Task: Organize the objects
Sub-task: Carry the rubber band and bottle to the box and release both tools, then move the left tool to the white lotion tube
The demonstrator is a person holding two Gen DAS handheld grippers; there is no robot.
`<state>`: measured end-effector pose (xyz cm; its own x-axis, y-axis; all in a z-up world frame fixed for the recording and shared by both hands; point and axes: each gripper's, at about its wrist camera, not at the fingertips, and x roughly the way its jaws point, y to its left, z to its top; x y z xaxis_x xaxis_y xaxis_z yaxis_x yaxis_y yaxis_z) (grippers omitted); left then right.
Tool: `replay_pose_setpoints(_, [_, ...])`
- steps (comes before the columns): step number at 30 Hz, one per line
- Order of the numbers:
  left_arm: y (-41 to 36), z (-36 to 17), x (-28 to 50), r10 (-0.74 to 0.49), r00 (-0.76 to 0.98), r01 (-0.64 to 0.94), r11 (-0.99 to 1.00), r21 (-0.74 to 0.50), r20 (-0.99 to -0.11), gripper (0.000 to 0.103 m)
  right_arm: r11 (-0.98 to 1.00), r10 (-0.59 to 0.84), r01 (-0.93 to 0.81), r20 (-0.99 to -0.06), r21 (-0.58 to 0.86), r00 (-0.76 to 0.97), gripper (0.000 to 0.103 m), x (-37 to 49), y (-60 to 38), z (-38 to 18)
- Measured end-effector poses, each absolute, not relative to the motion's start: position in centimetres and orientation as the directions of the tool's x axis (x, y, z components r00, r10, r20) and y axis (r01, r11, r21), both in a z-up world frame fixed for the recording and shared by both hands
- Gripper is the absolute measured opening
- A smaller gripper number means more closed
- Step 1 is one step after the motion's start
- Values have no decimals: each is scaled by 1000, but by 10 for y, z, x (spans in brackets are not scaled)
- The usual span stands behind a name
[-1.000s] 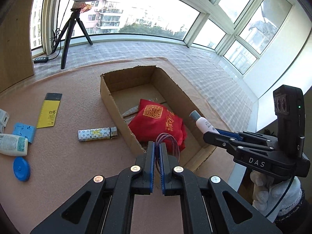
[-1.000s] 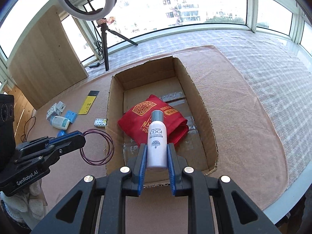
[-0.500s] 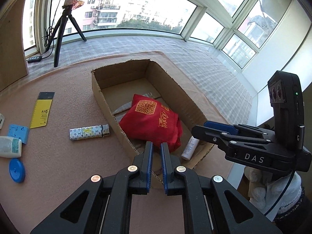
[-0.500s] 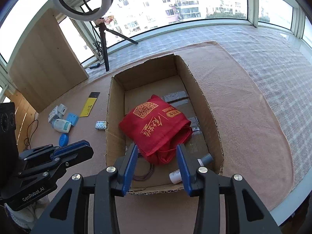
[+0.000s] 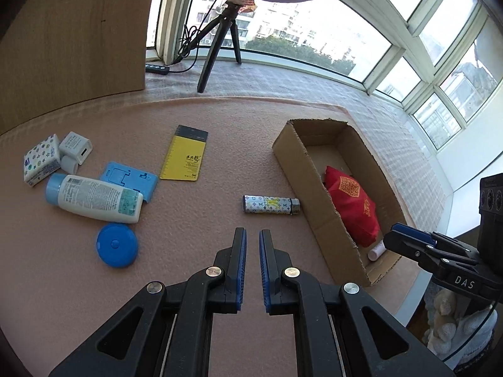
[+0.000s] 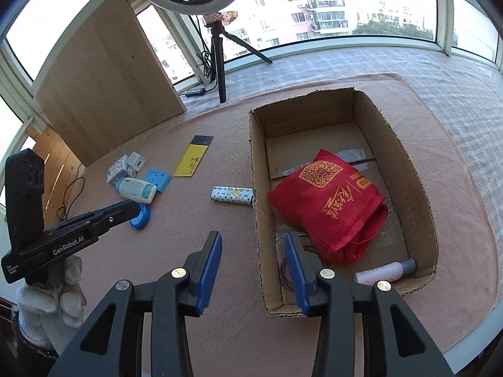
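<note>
Left claw nearly pressed together, empty; right claw spread, empty. Lighter on the desk looks light, hard, slippery: pinch mid-body, across its width.

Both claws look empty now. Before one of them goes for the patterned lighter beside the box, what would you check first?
1. Left gripper empty: ok, jaws slightly apart.
2. Right gripper empty: ok, jaws wide.
3. Lighter free to grasp: ok, lying flat on the mat, alone.
4. Room in cardboard box: ok, far end bare.
5. Small bottle and red bag inside the box: ok.
6. Lighter touching the box wall: cannot tell.
</note>
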<state>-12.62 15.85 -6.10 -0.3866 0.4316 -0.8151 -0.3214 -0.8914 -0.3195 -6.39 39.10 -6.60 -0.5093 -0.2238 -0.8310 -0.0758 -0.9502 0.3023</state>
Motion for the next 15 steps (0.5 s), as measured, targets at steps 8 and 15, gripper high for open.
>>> replay_pose_setpoints(8, [72,-64,-159,346,-435,-157,-938,-309,-831,9,-948,-266,-20,-827,317,-494,38,-71,342,-66])
replay_pose_setpoints(15, [29,-75,-194,296,-434,-83,-953,-290,-851,9,-945,-287,-2,-834,327,-471,39,-66,315,-72])
